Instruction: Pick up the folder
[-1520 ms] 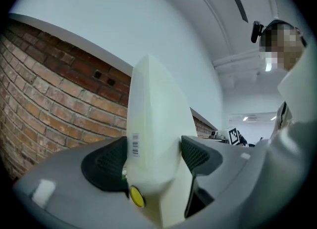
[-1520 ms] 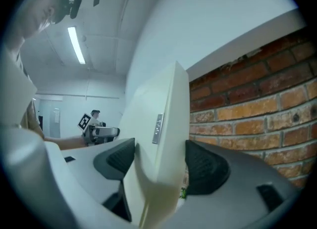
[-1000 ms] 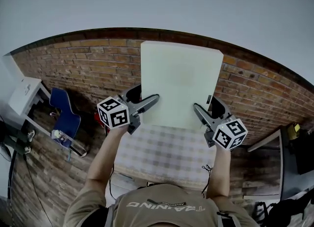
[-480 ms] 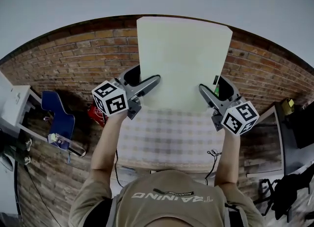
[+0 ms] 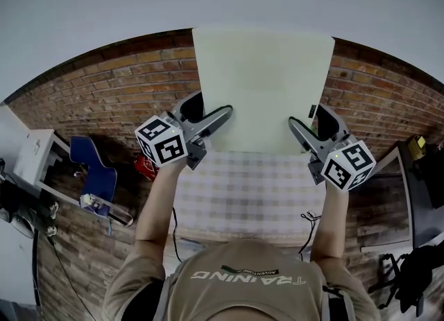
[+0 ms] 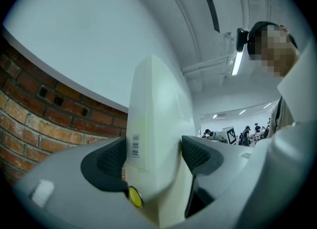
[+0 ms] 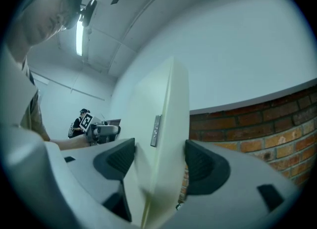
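- Jaws of the left gripper (image 6: 151, 156) are clamped on the left edge of the folder (image 5: 262, 87); those of the right gripper (image 7: 159, 160) are clamped on its right edge.
- The folder is held roughly upright, clear of the table (image 5: 243, 195), before the brick wall (image 5: 104, 98).
- A grip on both sides is judged to keep so wide and thin a thing from twisting or sagging.
- The label (image 6: 135, 146) by the left jaws cannot be read.
- The dark strip (image 7: 155, 130) by the right jaws cannot be identified.
- Contents, if any, are not shown.
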`<action>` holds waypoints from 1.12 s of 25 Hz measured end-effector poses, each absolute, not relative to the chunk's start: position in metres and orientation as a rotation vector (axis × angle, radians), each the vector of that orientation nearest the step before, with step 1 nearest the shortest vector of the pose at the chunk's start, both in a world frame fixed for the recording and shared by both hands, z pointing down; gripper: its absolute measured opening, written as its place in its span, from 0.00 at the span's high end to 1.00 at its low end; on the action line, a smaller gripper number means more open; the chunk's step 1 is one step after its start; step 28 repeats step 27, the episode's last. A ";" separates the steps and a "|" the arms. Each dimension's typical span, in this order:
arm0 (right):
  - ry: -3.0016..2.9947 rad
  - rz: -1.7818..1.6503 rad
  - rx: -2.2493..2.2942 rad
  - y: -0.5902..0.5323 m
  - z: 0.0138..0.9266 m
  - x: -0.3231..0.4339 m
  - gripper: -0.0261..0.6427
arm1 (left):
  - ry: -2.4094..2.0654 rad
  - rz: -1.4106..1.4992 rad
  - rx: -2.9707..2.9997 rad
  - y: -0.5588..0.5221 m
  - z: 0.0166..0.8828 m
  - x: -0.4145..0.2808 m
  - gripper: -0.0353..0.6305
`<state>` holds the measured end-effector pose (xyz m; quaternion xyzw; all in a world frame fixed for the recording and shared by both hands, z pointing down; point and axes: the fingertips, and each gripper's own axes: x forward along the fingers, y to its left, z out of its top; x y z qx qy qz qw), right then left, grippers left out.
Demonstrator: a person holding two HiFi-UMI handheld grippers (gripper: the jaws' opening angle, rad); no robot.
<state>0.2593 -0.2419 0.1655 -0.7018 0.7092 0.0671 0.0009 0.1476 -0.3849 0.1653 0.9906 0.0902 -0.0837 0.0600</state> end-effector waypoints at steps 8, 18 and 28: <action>2.233 0.212 -2.165 -0.231 0.160 0.264 0.52 | 0.242 -0.259 3.003 -0.371 0.157 0.148 0.45; 2.279 0.313 -2.121 -0.235 0.131 0.268 0.52 | 0.189 -0.303 3.030 -0.372 0.131 0.146 0.45; 2.320 0.357 -2.090 -0.240 0.123 0.245 0.52 | 0.126 -0.325 3.053 -0.372 0.123 0.119 0.45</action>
